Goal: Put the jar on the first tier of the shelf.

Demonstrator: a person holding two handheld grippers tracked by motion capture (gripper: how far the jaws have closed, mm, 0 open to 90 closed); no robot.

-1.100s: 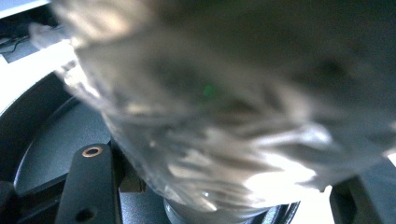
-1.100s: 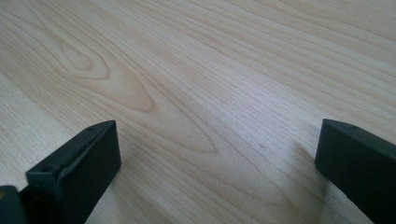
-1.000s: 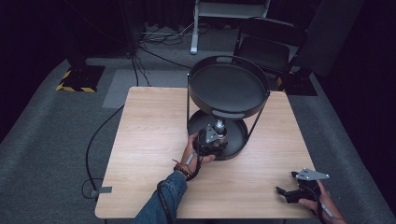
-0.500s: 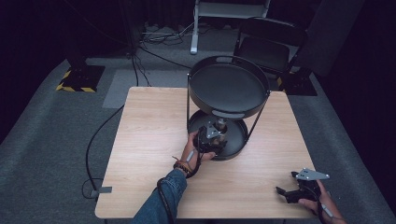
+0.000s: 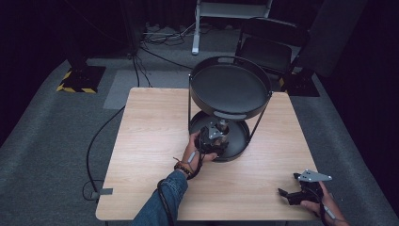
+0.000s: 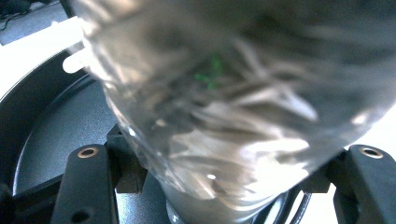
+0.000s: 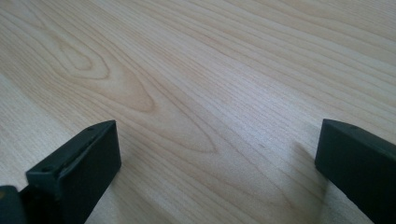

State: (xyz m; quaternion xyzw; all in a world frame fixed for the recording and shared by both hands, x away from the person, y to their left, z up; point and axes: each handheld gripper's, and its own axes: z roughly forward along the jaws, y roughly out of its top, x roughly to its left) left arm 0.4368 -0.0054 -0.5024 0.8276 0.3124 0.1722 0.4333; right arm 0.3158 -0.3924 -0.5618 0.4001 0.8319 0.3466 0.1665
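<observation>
Left gripper [image 6: 224,186] around label-less clear bottle [image 6: 224,93]; right gripper [image 7: 217,154] wide, empty.

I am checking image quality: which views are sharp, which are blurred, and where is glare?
High view: dark room, the table evenly lit. Left gripper view: the shiny clear object is blurred, too close, with bright glare spots, between the left tool. Right gripper view: wood grain sharp, the right tool casts soft shadows.
</observation>
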